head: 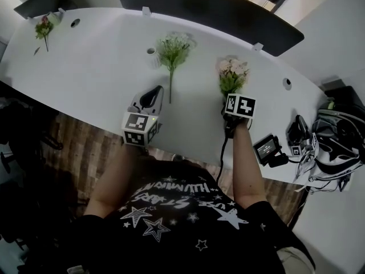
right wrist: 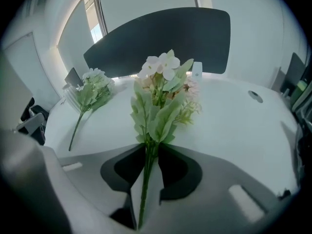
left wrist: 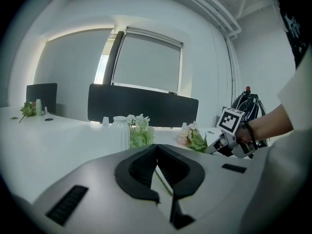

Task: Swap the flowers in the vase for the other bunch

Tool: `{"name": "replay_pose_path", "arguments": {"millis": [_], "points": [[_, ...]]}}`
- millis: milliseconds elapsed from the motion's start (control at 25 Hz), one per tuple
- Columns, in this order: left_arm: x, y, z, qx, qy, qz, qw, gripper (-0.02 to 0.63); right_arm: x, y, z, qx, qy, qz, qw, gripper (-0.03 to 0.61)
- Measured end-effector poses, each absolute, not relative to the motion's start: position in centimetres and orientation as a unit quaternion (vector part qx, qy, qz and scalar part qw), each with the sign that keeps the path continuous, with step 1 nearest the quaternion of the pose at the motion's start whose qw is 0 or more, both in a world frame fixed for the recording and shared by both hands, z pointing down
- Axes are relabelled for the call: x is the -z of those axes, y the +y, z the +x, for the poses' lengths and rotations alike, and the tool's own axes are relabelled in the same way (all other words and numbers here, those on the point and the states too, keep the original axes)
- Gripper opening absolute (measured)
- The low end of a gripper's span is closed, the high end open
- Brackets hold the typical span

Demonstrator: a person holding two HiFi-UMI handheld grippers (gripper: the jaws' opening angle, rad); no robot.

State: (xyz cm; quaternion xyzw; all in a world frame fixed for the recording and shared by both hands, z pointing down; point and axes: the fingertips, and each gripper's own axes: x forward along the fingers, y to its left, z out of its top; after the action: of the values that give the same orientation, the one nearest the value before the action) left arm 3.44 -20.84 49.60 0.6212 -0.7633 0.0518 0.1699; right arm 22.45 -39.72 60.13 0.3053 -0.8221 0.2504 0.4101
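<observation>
My right gripper [head: 230, 97] [right wrist: 148, 148] is shut on the stem of a bunch of pink and white flowers [head: 232, 73] [right wrist: 163, 96], held off the white table [head: 91, 67] with the blooms away from me. A second bunch, green and white [head: 173, 49] [right wrist: 92, 91] [left wrist: 139, 130], lies flat on the table with its stem toward me. Beside its blooms stands a white ribbed vase [head: 151, 52] [left wrist: 119, 129] with nothing in it. To the left of that stem my left gripper [head: 155, 91] [left wrist: 157, 146] is shut on nothing, low over the table.
A small pink bunch [head: 44, 27] lies at the table's far left corner. A black device [head: 268, 149] and a bag with cables [head: 336, 138] crowd the right end. A dark partition [head: 211, 7] runs along the far edge.
</observation>
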Motion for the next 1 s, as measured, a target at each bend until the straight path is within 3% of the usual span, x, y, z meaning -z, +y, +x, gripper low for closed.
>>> {"name": "replay_pose_path", "arguments": {"millis": [440, 1000], "points": [[-49.4, -20.3, -1.2, -0.058, -0.746, 0.64, 0.175, 0.008, -59.2, -37.0, 19.2, -0.323, -0.819, 0.321, 0.349, 0.083], [-48.4, -20.0, -7.9, -0.059, -0.705, 0.688, 0.16, 0.008, -54.9, -35.2, 14.7, -0.373, -0.815, 0.382, 0.224, 0.081]]}}
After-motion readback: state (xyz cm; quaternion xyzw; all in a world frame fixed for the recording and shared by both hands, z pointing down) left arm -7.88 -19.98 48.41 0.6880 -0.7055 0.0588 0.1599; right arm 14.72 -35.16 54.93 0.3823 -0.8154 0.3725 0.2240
